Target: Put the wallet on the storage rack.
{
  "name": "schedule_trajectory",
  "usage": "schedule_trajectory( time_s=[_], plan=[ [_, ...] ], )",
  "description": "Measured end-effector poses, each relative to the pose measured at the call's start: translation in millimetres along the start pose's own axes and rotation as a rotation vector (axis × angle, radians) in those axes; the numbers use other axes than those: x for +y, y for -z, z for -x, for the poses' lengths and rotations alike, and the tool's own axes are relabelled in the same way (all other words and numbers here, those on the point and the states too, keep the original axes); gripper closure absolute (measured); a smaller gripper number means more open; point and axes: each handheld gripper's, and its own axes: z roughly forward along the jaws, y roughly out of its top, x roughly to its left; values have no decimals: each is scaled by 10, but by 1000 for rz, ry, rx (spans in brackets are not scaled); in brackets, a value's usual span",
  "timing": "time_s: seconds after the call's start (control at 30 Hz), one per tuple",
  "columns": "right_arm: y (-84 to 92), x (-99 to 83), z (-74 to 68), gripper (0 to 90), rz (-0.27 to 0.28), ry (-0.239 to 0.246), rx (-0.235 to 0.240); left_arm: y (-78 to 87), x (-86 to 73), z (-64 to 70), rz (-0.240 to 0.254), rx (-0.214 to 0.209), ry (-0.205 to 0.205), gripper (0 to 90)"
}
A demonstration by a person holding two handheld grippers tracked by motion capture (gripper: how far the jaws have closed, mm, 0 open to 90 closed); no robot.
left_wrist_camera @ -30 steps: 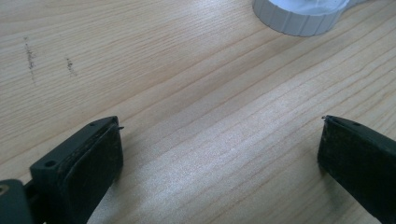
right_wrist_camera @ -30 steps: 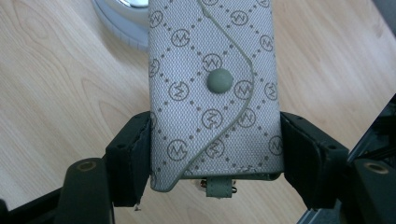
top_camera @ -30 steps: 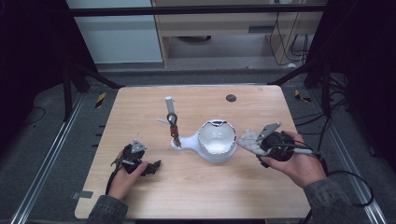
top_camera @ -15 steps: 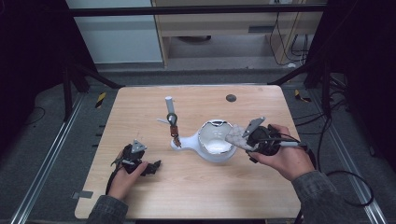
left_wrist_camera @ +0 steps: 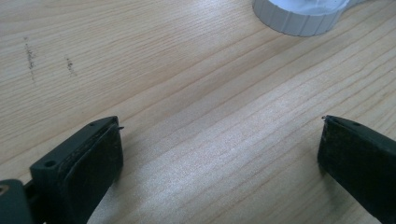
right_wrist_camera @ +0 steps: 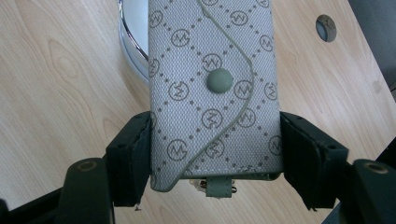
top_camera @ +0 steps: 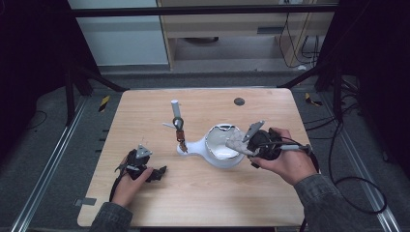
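The right gripper (right_wrist_camera: pixel 215 154) clamps a grey patterned pouch (right_wrist_camera: pixel 212 88) over what looks like a white bowl's (top_camera: pixel 220 157) rim; the left gripper (left_wrist_camera: pixel 219 154) gapes wide, near the bowl.

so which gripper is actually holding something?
The right gripper: its fingers clamp a grey patterned pouch over the white bowl. The left gripper rests open on the table, nothing between its fingers.

Wood table (top_camera: pixel 159 203) w/ white bowl (top_camera: pixel 223 155), upright tool (top_camera: pixel 177 126).
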Motion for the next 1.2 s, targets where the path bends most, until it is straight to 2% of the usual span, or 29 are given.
schedule_trajectory(
  time_s=[0.43, 0.83, 1.2],
  plan=[
    [-99, 80, -83, 311, -15, 25, 28, 0, -1, 2, 0, -1, 3, 0],
    [-310, 214, -83, 311, -81, 42, 47, -1, -1, 2, 1, 0, 3, 0],
    [-440, 350, -73, 311, -111, 40, 60, -2, -1, 3, 2, 0, 5, 0]
  ],
)
